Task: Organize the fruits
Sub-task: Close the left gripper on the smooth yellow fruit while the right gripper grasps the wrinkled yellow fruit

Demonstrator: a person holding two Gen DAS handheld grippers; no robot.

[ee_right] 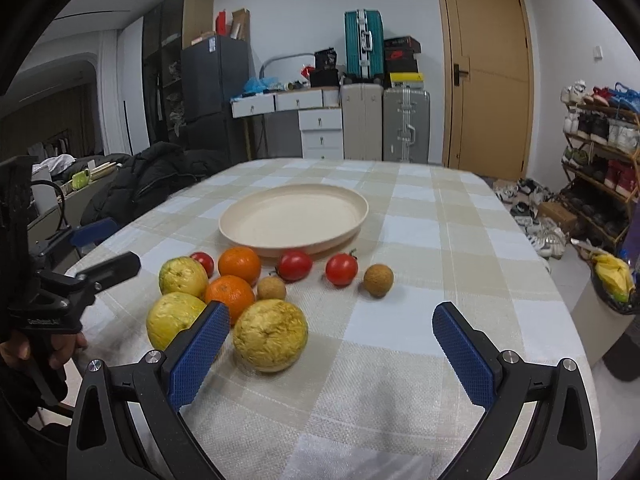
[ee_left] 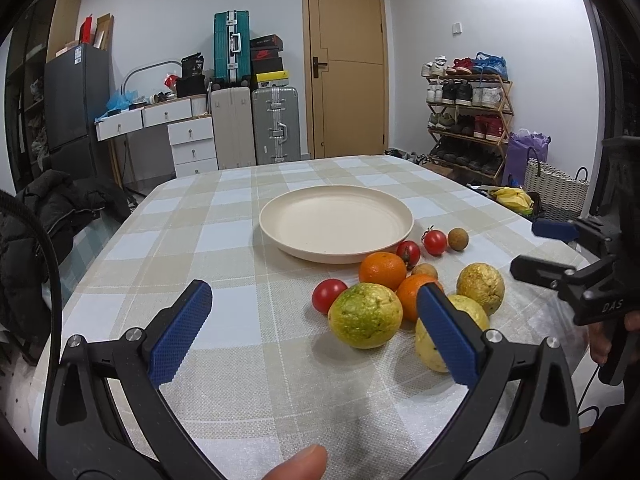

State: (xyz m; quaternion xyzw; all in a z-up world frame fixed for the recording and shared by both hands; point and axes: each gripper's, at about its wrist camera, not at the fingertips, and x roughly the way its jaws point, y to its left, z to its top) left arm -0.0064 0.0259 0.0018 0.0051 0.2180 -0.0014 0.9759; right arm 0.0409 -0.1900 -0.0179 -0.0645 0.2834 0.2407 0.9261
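A cream plate (ee_left: 336, 224) sits bare near the middle of a table covered with a beige-and-white checked tablecloth (ee_left: 224, 264), and all the fruit lies on the cloth on the camera side of that plate. Just in front of the plate's rim are two oranges (ee_right: 239, 265), one touching the other, with three small red tomatoes (ee_right: 295, 265) spread along the rim and two brown longans (ee_right: 378, 279), one tucked against the oranges and one off to the plate's right. Nearer than these lie three yellow-green, rough-skinned round fruits, likely guavas (ee_right: 271, 335), clustered together below the oranges. The left gripper (ee_left: 316, 330) hovers above the cloth on the near side of the plate, its blue-padded fingers spread wide and holding nothing; the greenest guava (ee_left: 365, 316) shows between them, and the right-hand pad partly covers an orange and a pale guava. The right gripper (ee_right: 331, 342) is likewise spread wide and empty, with the nearest guava just inside its left pad. Each gripper appears at the edge of the other's view, gripped by a hand (ee_right: 52, 350).
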